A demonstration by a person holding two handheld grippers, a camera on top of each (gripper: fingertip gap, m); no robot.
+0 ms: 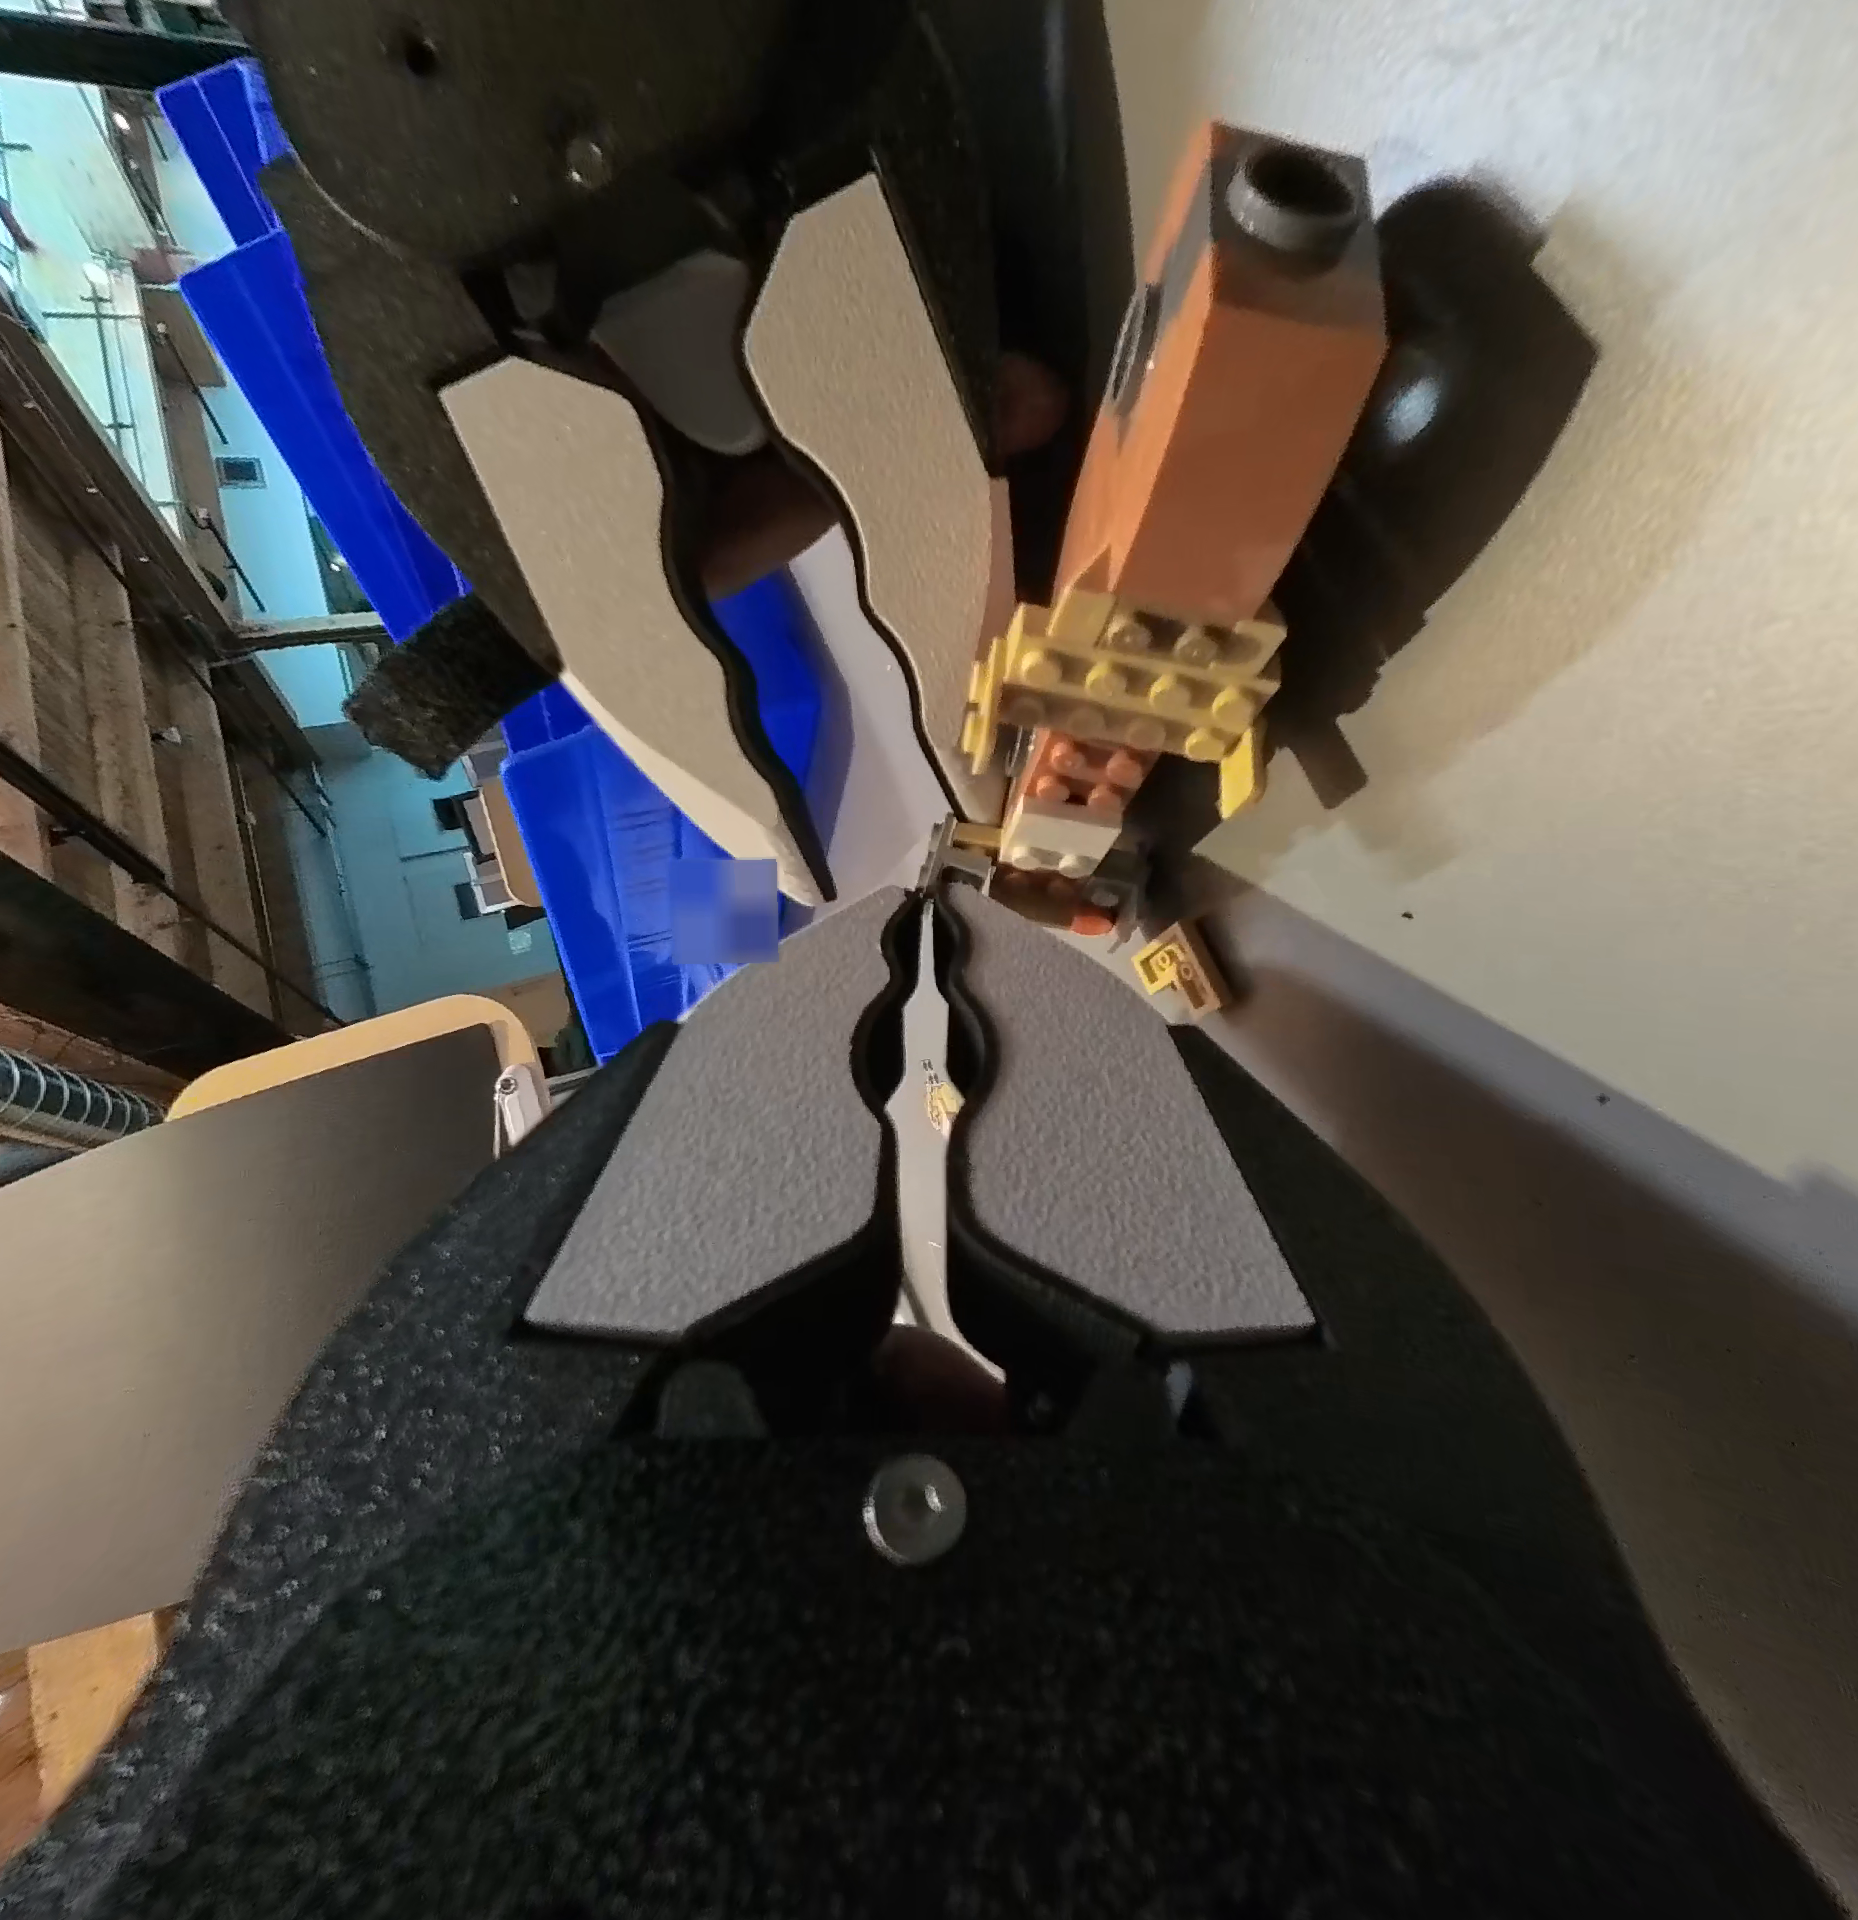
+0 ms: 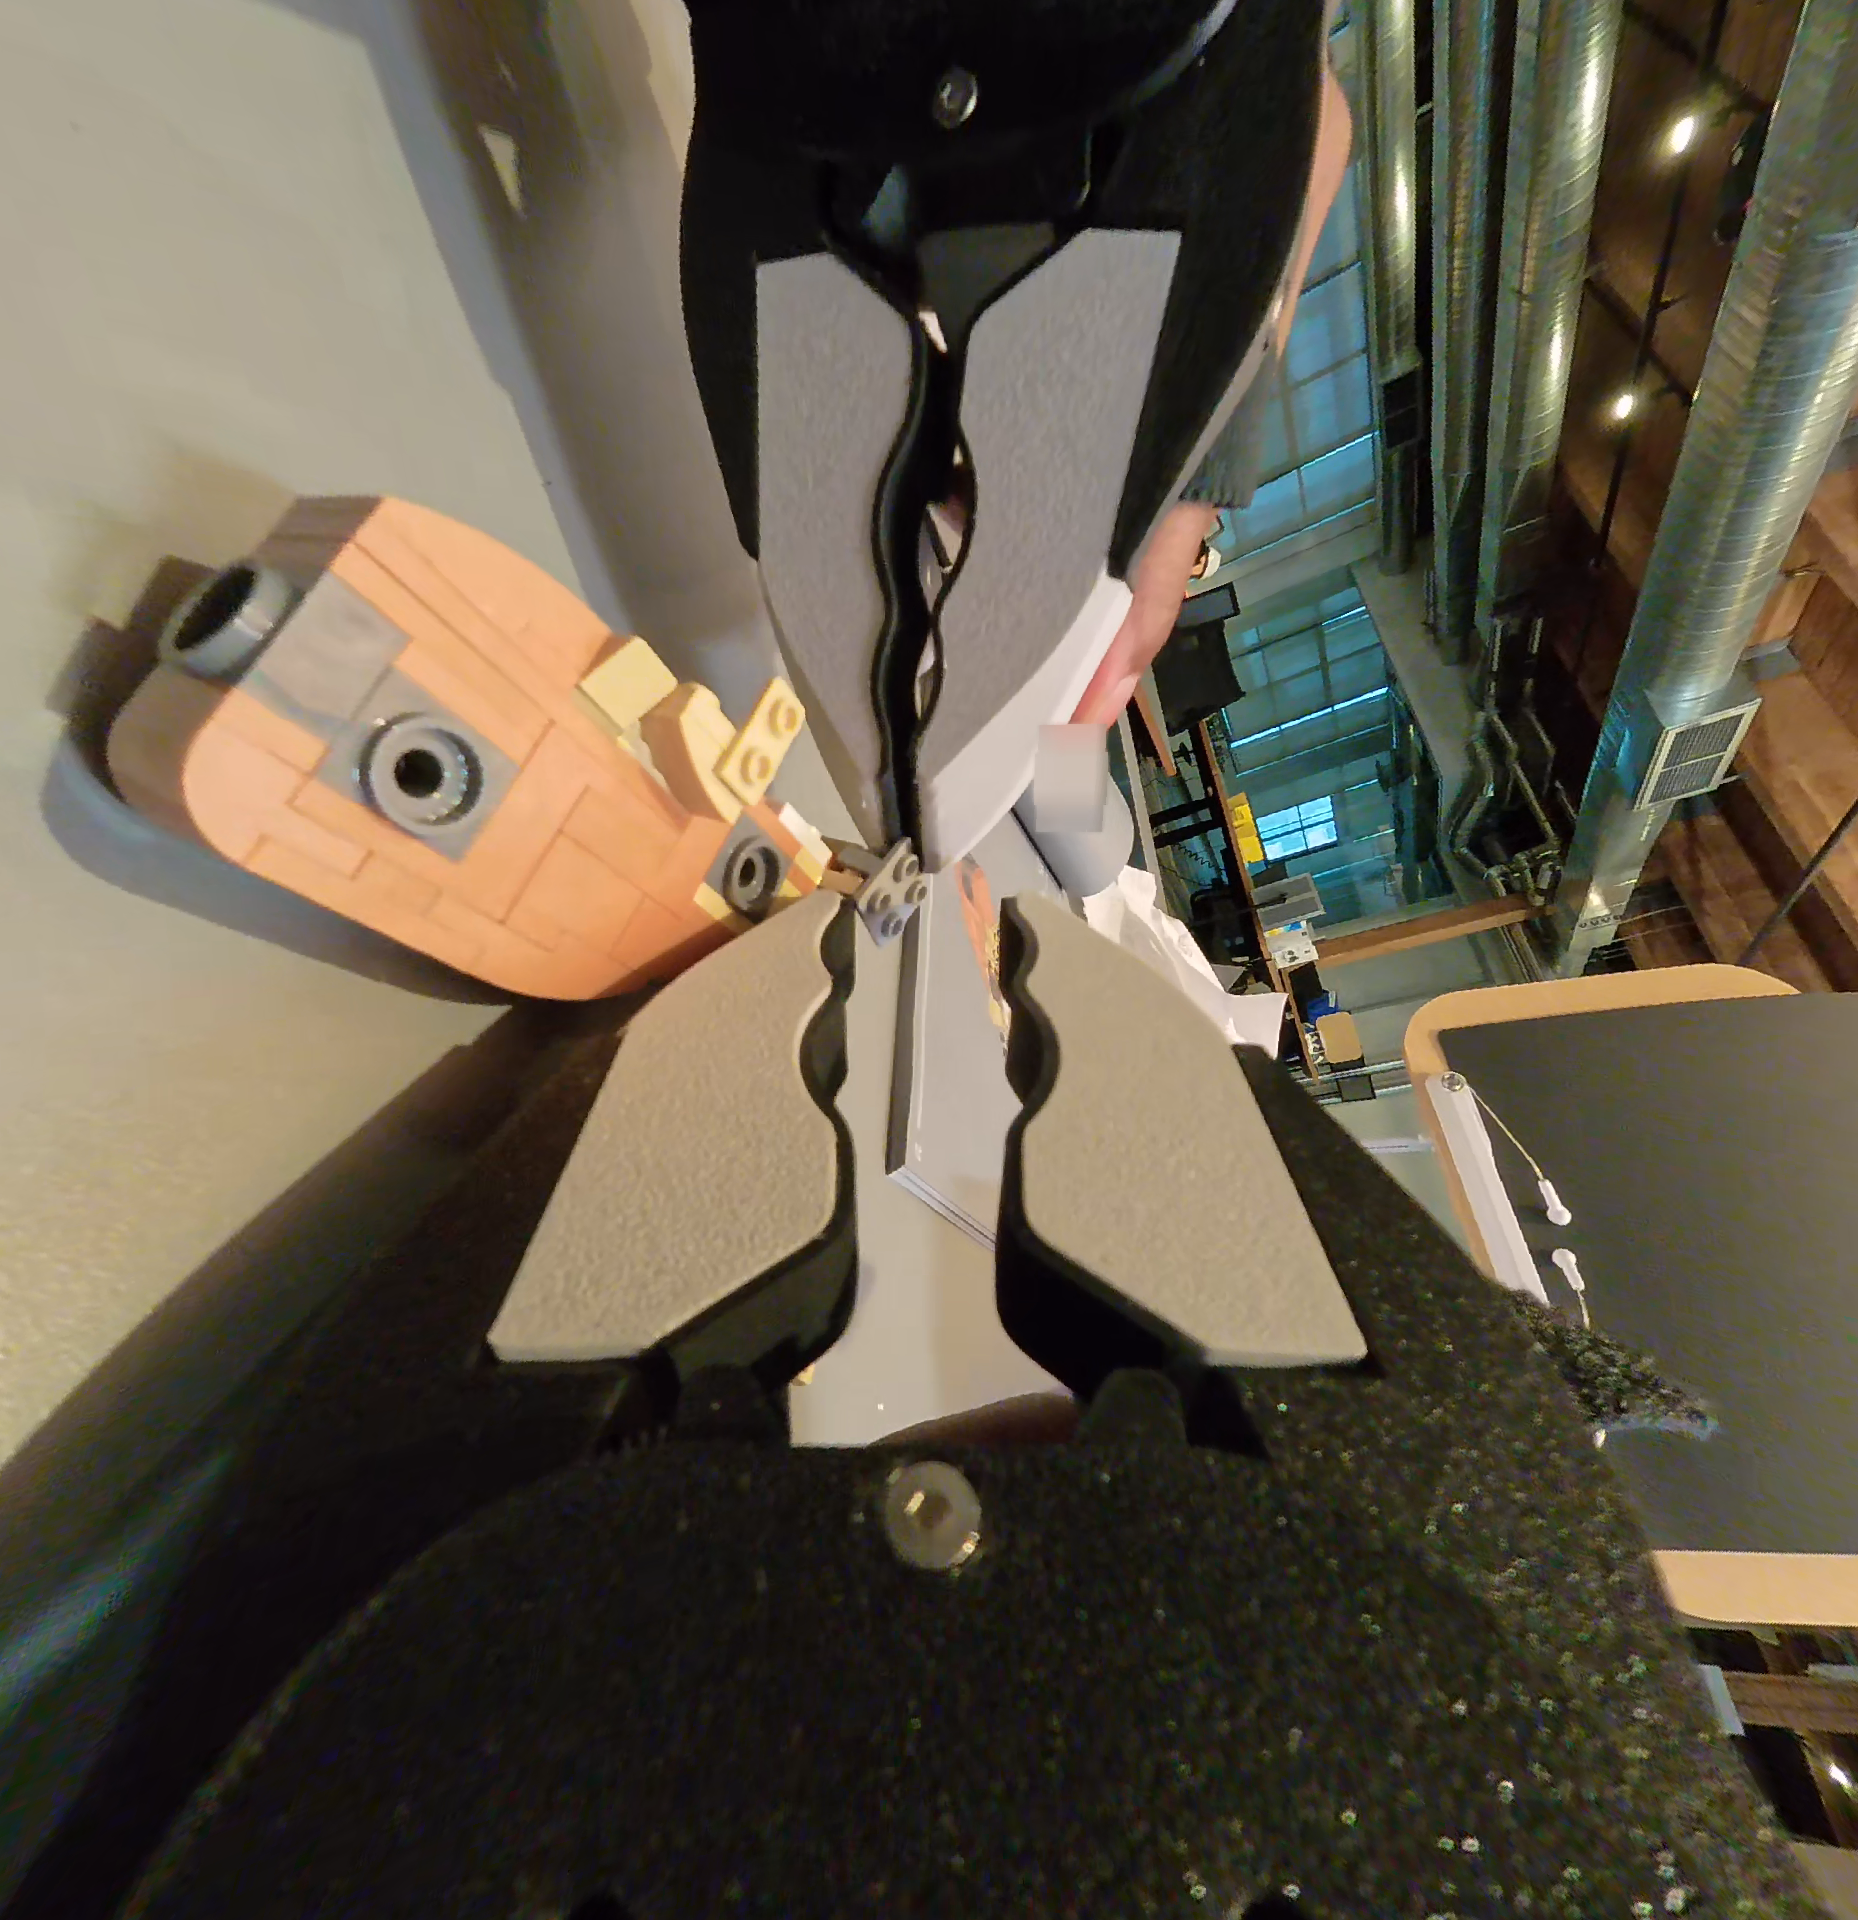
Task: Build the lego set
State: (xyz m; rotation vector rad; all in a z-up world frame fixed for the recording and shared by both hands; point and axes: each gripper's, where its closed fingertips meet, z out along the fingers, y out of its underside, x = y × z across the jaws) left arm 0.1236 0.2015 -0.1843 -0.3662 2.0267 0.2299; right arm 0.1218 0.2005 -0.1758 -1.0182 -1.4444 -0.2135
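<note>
The lego model, an orange-brown hull with tan plates and dark grey round sockets, lies on the pale table; it also shows in the right wrist view. My left gripper is shut on a small dark grey plate at the model's narrow tip. In the right wrist view the left gripper comes in from the top and pinches that plate. My right gripper is open, its fingertips on either side of the plate. It also shows in the left wrist view, coming in from the top.
A small tan printed tile lies on the table beside the model. Blue bins stand behind. A grey booklet lies beyond the right gripper. A dark-topped table with a wooden edge is farther off.
</note>
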